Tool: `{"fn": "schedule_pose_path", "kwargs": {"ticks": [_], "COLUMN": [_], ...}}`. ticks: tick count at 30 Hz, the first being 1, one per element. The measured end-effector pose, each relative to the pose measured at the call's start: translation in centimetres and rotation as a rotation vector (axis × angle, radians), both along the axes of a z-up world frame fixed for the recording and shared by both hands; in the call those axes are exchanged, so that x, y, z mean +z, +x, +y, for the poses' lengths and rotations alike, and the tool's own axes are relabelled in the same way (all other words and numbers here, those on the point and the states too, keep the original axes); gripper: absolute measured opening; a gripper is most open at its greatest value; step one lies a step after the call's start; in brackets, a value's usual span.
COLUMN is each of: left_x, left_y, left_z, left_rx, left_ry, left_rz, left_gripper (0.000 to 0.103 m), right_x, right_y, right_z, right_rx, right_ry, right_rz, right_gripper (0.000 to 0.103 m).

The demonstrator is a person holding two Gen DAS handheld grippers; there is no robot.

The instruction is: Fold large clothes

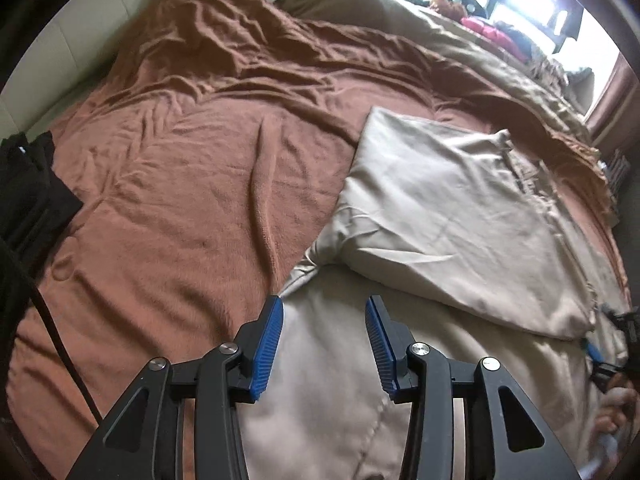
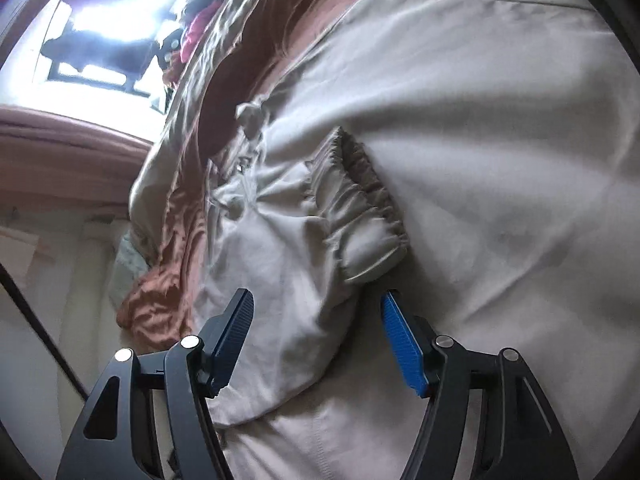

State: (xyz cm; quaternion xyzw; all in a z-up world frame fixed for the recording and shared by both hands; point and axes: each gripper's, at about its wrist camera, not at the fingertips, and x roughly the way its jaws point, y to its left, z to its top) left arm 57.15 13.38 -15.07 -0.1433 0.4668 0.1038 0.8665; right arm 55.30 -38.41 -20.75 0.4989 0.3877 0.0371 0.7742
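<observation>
Beige trousers (image 1: pixel 448 216) are lying partly folded on a brown blanket (image 1: pixel 192 152) covering the bed, one fold apparently just laid; the left gripper (image 1: pixel 324 344) is hovering open and empty above them while the right gripper (image 2: pixel 316 340) is standing open astride the gathered waistband (image 2: pixel 360 208), likely needing a fresh grip for the next fold

Garment (image 1: pixel 440 208) lies on blanket (image 1: pixel 200 160), right side.
</observation>
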Motion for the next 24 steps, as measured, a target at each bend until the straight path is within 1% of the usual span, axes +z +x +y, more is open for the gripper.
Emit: {"fn": "schedule_pose_path", "kwargs": {"ticks": [1, 3, 4, 7, 9, 11, 13, 15, 17, 19, 20, 21, 24], "left_x": [0.4, 1.2, 1.5, 2.3, 2.7, 3.4, 4.0, 4.9, 6.0, 7.5, 8.0, 8.6, 9.8], "left_y": [-0.6, -1.9, -2.7, -4.7, -5.7, -6.7, -7.8, -9.3, -10.7, -12.4, -13.0, -13.7, -15.6], "left_z": [0.0, 0.0, -0.1, -1.0, -1.9, -3.4, -4.4, -5.2, -6.1, -7.1, -7.5, -8.0, -8.8], "left_rx": [0.006, 0.019, 0.023, 0.007, -0.016, -0.057, -0.083, -0.093, -0.113, -0.143, -0.153, -0.164, -0.168], "left_ry": [-0.004, -0.031, -0.051, -0.085, -0.079, -0.049, -0.045, -0.050, -0.058, -0.041, -0.037, -0.037, -0.055], "left_rz": [-0.014, -0.040, -0.052, -0.086, -0.092, -0.087, -0.101, -0.123, -0.165, -0.205, -0.215, -0.224, -0.243], "left_gripper": [0.045, 0.045, 0.045, 0.045, 0.045, 0.045, 0.046, 0.061, 0.067, 0.075, 0.085, 0.091, 0.092], "right_x": [-0.8, -0.8, -0.5, 1.3, 2.1, 2.6, 2.9, 3.3, 4.1, 5.0, 5.4, 5.8, 7.3], "right_y": [0.0, -0.8, -1.1, -2.7, -4.4, -6.6, -8.4, -10.6, -12.2, -14.1, -15.1, -16.2, -19.1], "right_z": [0.1, -0.5, -0.8, -1.5, -1.6, -1.5, -1.7, -2.1, -2.1, -2.0, -1.9, -2.0, -2.5], "right_rx": [0.002, 0.004, 0.001, 0.000, 0.021, 0.039, 0.042, 0.028, 0.029, 0.056, 0.067, 0.074, 0.073], "right_ry": [0.000, 0.025, 0.011, -0.016, -0.025, -0.053, -0.072, -0.096, -0.133, -0.163, -0.172, -0.174, -0.217], "right_rz": [0.019, 0.019, 0.029, 0.002, -0.013, -0.027, -0.038, -0.047, -0.061, -0.082, -0.089, -0.099, -0.126], "right_gripper": [0.064, 0.064, 0.064, 0.064, 0.064, 0.065, 0.066, 0.067, 0.067, 0.067, 0.067, 0.067, 0.067]}}
